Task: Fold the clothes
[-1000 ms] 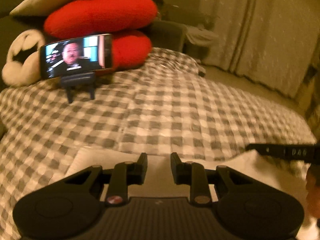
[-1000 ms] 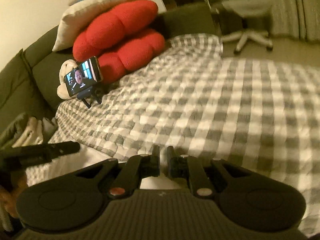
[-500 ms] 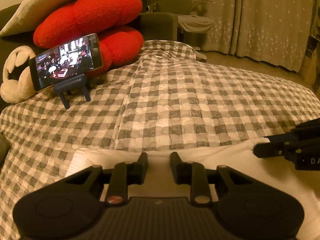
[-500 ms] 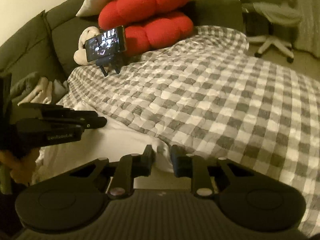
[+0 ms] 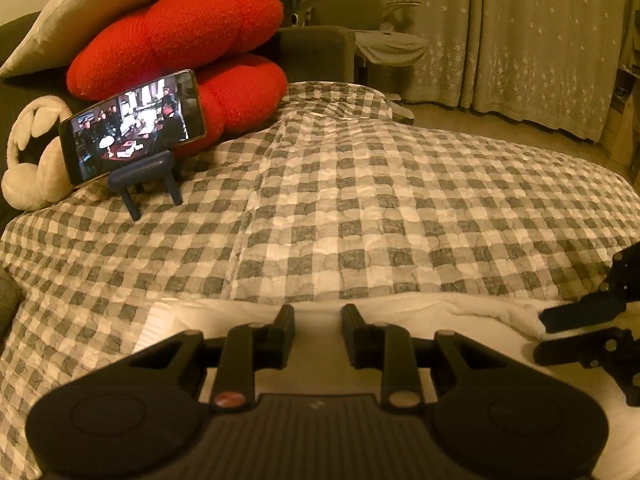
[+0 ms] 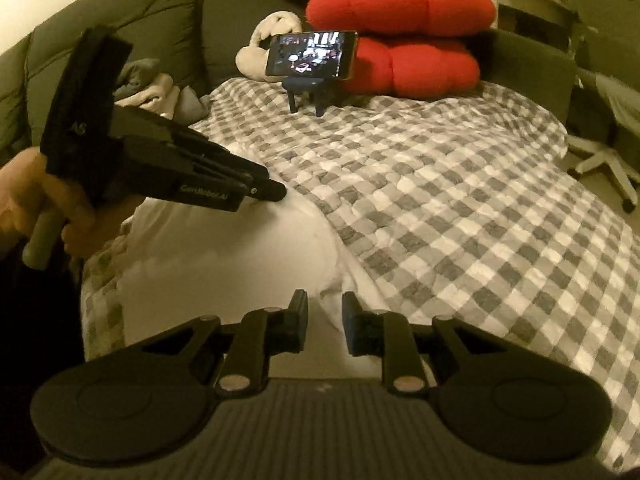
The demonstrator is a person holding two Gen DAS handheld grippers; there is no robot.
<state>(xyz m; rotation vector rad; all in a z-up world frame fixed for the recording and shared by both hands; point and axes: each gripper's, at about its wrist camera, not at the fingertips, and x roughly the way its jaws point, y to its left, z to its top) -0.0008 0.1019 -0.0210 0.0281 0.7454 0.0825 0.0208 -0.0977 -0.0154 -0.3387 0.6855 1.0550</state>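
A white garment (image 5: pixel 400 312) lies flat on the checked blanket, at the near edge of the bed. My left gripper (image 5: pixel 318 318) hovers just over its far edge, open, with only cloth showing beneath the gap. The right gripper (image 5: pixel 548 328) shows at the right edge of this view, at the garment's right corner. In the right wrist view the white garment (image 6: pixel 240 260) bulges slightly, and my right gripper (image 6: pixel 325 310) stands open over a raised fold of it. The left gripper (image 6: pixel 276 192), held by a hand (image 6: pixel 24 200), has its tip on the garment's far-left part.
The checked blanket (image 5: pixel 360 200) covers the bed. At the head stand a phone on a small stand (image 5: pixel 132 128), red cushions (image 5: pixel 180 32) and a pale plush toy (image 5: pixel 28 168). A pile of clothes (image 6: pixel 156 88) lies at the left, and an office chair (image 6: pixel 600 160) stands beyond the bed.
My right gripper has gone from nearly shut to open and turned left, bringing the left gripper into full view. The left gripper stays open over the garment's edge.
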